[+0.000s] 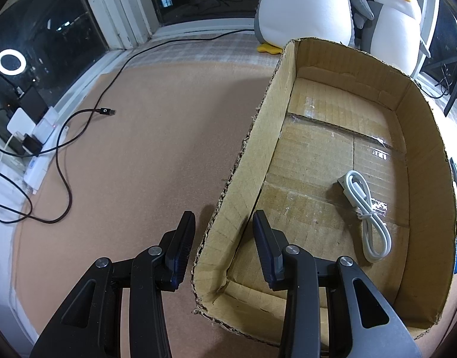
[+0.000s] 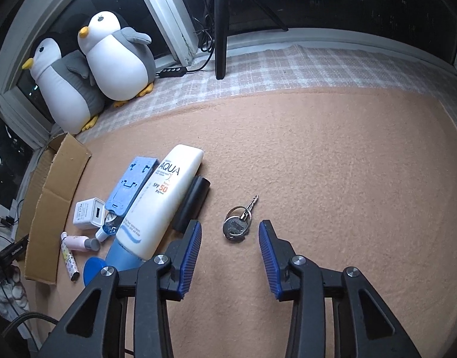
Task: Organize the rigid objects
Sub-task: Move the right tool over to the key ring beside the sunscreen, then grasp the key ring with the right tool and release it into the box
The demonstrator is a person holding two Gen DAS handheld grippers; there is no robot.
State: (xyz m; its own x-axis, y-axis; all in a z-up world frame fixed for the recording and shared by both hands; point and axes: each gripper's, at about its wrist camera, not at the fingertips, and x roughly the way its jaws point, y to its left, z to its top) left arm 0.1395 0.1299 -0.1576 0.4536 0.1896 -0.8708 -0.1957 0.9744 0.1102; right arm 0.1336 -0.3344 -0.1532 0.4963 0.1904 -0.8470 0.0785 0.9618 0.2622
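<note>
In the left wrist view my left gripper (image 1: 224,223) is open, its jaws astride the left wall of a cardboard box (image 1: 252,149). A coiled white cable (image 1: 368,211) lies inside the box. In the right wrist view my right gripper (image 2: 230,232) is open and empty, just above a key on a ring (image 2: 239,223) on the tan mat. To its left lie a white AQUA sunscreen tube (image 2: 163,197), a black cylinder (image 2: 192,205), a blue plastic stand (image 2: 130,183), a white charger (image 2: 88,214), a small pink bottle (image 2: 79,243) and a patterned tube (image 2: 69,258).
Two plush penguins (image 2: 88,68) sit by the window. A tripod leg (image 2: 219,29) stands at the back. The box's outer wall (image 2: 54,205) shows at the left of the right wrist view. A black USB cable (image 1: 79,119) and a power strip (image 1: 40,137) lie left of the box.
</note>
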